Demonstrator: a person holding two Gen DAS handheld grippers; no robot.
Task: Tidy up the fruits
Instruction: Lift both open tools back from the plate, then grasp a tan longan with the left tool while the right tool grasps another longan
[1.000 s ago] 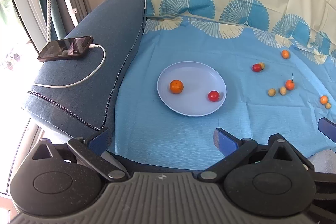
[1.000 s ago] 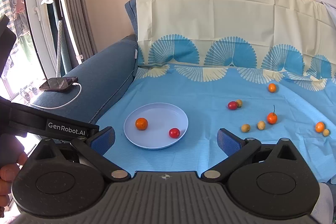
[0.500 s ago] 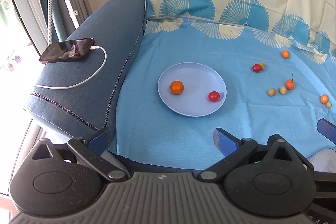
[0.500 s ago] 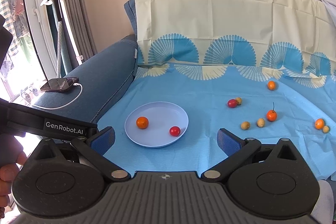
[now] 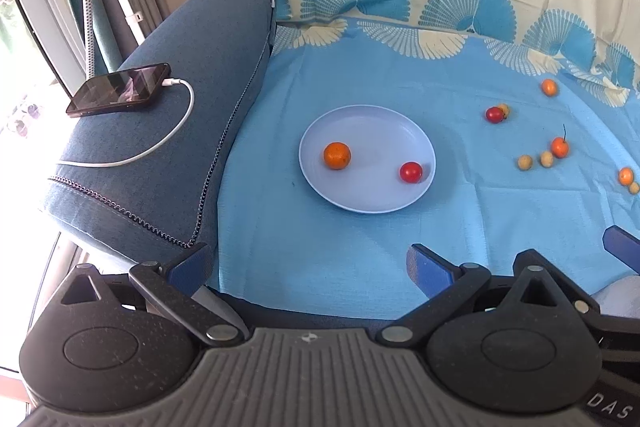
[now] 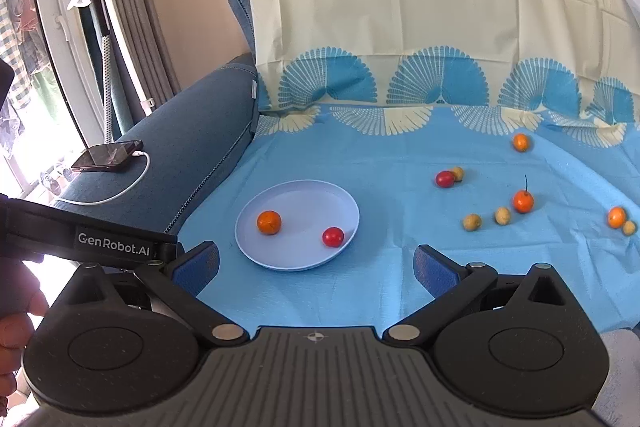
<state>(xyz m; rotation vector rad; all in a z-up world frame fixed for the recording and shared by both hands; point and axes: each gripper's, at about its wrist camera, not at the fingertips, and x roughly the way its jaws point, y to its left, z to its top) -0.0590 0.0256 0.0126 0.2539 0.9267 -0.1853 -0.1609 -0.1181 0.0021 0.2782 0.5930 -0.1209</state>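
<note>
A pale blue plate point(image 5: 372, 203) point(image 6: 280, 259) lies on the blue cloth with an orange fruit point(image 5: 337, 155) point(image 6: 269, 221) and a red fruit point(image 5: 411, 172) point(image 6: 333, 236) in it. Several small fruits lie loose to the right: a red one point(image 6: 444, 179), an orange one with a stem point(image 6: 523, 201), tan ones point(image 6: 472, 222), more orange ones point(image 6: 521, 142). My left gripper point(image 5: 308, 263) hangs open, short of the plate's near side. My right gripper point(image 6: 316, 263) is open too, just before the plate, nothing between its fingers.
A phone point(image 5: 119, 90) on a white charging cable point(image 5: 160, 143) rests on the blue sofa arm at left. The sofa back is draped in patterned cloth point(image 6: 400, 39). A standing steamer point(image 6: 96, 11) and curtains are by the window. A hand point(image 6: 12, 327) holds the left gripper.
Both views shift slightly; the plate and fruits sit a little nearer and lower. Nothing was grasped; both grippers stay open.
</note>
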